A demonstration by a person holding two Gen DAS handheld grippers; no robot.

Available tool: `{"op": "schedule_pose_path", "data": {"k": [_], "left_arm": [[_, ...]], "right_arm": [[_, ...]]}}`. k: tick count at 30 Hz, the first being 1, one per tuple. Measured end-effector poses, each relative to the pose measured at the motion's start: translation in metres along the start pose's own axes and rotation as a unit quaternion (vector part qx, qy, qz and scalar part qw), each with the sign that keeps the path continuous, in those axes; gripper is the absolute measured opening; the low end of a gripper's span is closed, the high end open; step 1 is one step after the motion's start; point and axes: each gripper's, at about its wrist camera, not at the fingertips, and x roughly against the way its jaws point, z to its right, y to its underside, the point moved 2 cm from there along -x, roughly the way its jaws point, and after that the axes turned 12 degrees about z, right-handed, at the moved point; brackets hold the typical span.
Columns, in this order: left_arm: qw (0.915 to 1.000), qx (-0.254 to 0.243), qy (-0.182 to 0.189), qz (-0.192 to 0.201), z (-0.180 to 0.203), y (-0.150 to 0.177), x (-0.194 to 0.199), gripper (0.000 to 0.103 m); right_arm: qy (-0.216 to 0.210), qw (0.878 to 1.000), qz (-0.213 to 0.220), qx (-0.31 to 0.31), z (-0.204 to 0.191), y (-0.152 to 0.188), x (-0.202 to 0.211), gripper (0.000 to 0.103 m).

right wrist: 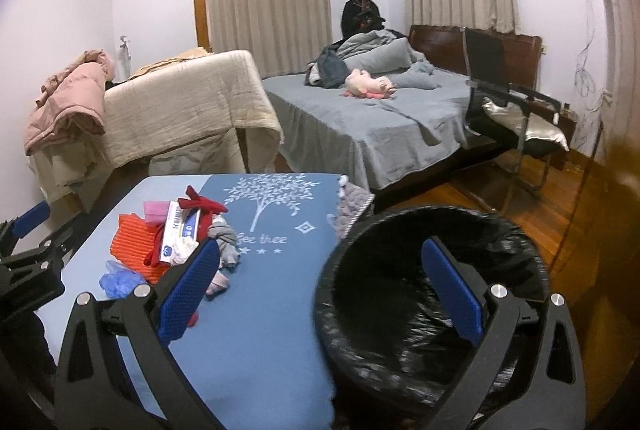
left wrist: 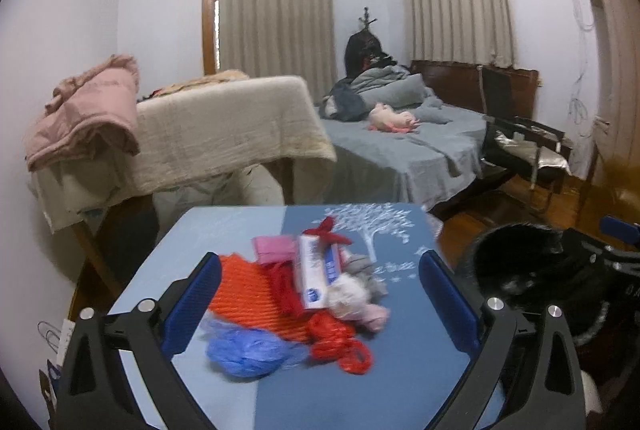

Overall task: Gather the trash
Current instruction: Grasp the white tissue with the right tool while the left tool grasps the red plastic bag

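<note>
Mixed trash pile (left wrist: 312, 294) on blue table (left wrist: 400, 358)

Blue tablecloth (right wrist: 256, 310) with a white tree print, orange ribbed mesh (left wrist: 248, 294), crinkly blue bag (left wrist: 244, 352), black bin liner (right wrist: 400, 310), grey bedsheet (right wrist: 380, 126).

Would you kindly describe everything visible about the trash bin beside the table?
The trash bin is round and lined with a glossy, crinkled black plastic bag folded over its rim. Its mouth faces up and nothing can be made out inside the dark interior. It stands against the right edge of the blue table, with wooden floor behind it. The right tool hovers over it, open, one finger above the bin and the other above the table.
</note>
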Motion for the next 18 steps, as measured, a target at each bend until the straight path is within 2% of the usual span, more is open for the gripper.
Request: {"op": "schedule_pose_path", "data": {"k": [8,12,18], "left_arm": [[0.9988,0.036,-0.028,-0.019,-0.047,0.028,-0.029,0.097],[0.9982,0.025,-0.049,-0.023,-0.06,0.041,-0.042,0.097],[0.9965,0.018,-0.07,-0.041,-0.078,0.061,-0.063,0.094]], "right_arm": [[-0.038,0.999,-0.016,0.018,-0.046,0.023,-0.061,0.094],[-0.07,0.996,-0.037,0.033,-0.076,0.041,-0.091,0.084],[-0.1,0.991,-0.068,0.054,-0.112,0.068,-0.129,0.082]]}}
